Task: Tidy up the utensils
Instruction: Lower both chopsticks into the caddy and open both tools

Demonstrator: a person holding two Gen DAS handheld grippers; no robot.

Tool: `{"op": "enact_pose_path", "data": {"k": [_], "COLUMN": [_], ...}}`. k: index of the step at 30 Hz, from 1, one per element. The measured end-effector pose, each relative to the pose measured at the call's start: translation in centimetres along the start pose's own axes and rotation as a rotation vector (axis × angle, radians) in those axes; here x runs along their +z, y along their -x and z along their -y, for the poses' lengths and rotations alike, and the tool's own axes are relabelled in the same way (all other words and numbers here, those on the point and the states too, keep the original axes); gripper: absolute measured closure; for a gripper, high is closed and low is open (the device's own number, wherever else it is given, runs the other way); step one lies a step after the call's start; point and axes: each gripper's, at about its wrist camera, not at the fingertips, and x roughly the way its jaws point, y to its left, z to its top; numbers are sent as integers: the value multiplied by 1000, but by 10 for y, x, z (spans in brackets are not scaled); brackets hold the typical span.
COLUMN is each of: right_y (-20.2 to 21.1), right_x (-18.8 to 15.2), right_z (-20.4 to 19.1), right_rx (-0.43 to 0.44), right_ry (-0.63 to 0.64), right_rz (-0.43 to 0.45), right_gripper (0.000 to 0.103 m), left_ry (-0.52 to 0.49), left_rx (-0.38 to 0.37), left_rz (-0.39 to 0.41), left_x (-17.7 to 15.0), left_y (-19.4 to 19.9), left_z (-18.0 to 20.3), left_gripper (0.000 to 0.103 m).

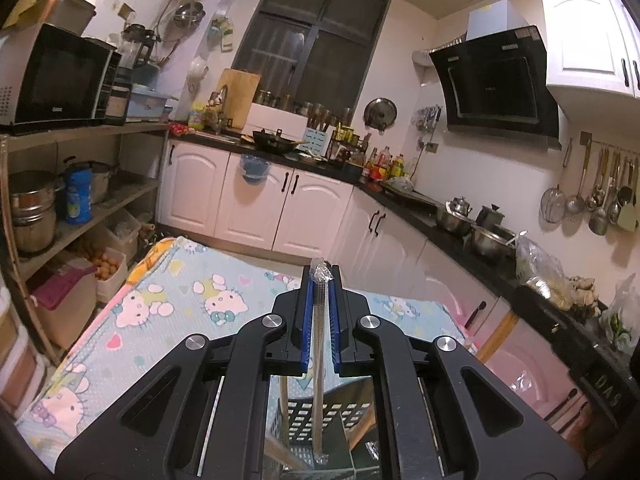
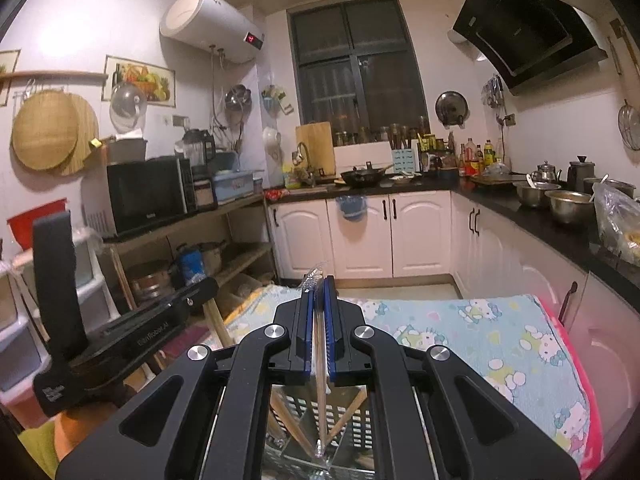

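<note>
Blue-padded jaws of the left gripper (image 1: 320, 280) are clenched on a long thin utensil in a clear plastic wrapper (image 1: 319, 360); the crinkled wrapper end sticks out past the fingertips, and the rest hangs below the jaws into a perforated dark utensil basket (image 1: 320, 420) directly beneath. Wooden chopsticks (image 1: 280, 456) lean inside that basket, left of the wrapped piece. Ahead of and below the gripper lies a pale blue cartoon-cat cloth (image 1: 160, 312) over a table.

In the right wrist view, the left tool's black body appears off to the left, beside the right gripper (image 2: 319, 292). Its own blue-padded jaws are also clamped tight on a second clear-wrapped utensil (image 2: 320, 392), which stands almost upright, its top poking out at the fingertips and its lower end reaching into the basket (image 2: 352, 420) under the jaws. Loose chopsticks (image 2: 344, 420) lean on either side of it. The cloth (image 2: 480, 340) spreads to the right.
</note>
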Motion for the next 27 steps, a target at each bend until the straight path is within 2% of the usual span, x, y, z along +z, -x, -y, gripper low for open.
{"op": "enact_pose_path", "data": {"k": [11, 24, 27], "right_y": [-21, -17, -14], "right_x": [-38, -62, -64], "right_z": [6, 13, 14], "right_rx": [-25, -33, -32], "right_ry": [-9, -18, -21], "right_rz": [-84, -134, -145], "right_gripper": [98, 97, 97], "left_ry": [-19, -46, -50], "left_rx": [-13, -2, -4], "left_rz": [-66, -121, -138], "left_x": [-27, -40, -39], "left_y": [-9, -6, -4], "left_z": [0, 1, 2], "left_gripper": [100, 100, 94]}}
